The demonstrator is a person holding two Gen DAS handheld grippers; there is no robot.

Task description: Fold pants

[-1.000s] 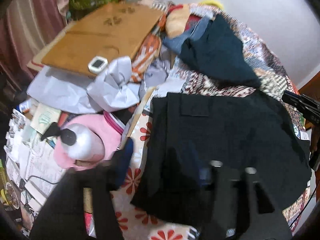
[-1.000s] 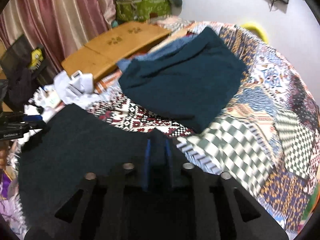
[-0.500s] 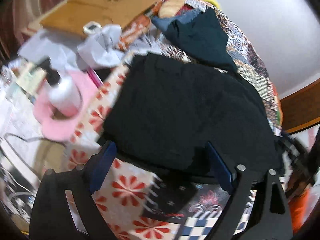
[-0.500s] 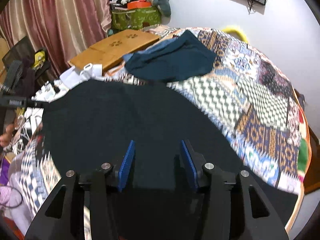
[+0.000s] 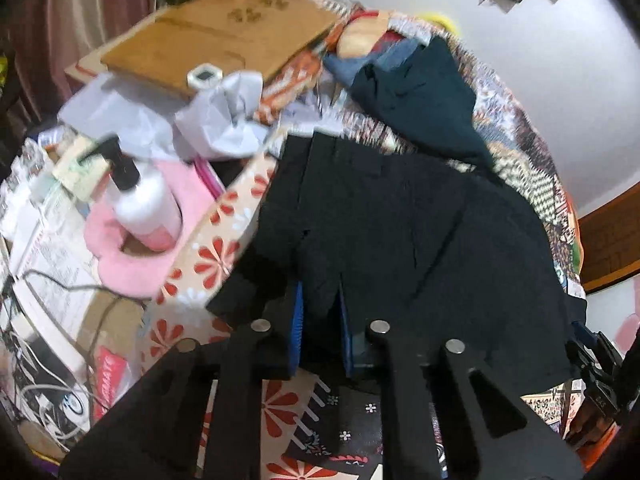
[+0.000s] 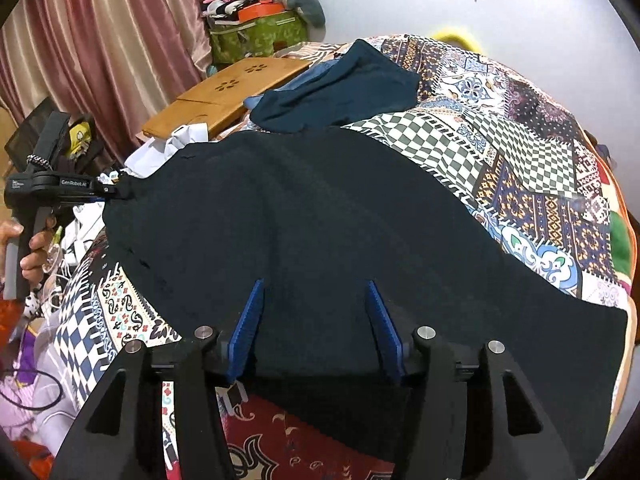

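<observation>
Black pants lie spread flat on the patchwork bedspread. My left gripper is shut on a pinch of their near left edge, with black cloth bunched between the blue pads. From the right wrist view the same gripper holds the pants' far left corner, a hand on its handle. My right gripper hovers over the near edge of the pants. Its jaws are opening, the pads apart and not pressing the cloth below them.
A dark teal garment lies folded behind the pants, over blue denim. A wooden lap desk, crumpled white paper, a pump bottle on a pink cushion, papers and cables crowd the left side. Curtains hang behind.
The left gripper's jaws, wide open half a second ago, have shut on the pants' edge. The right gripper came back from beside the teal garment over the pants, its jaws widening.
</observation>
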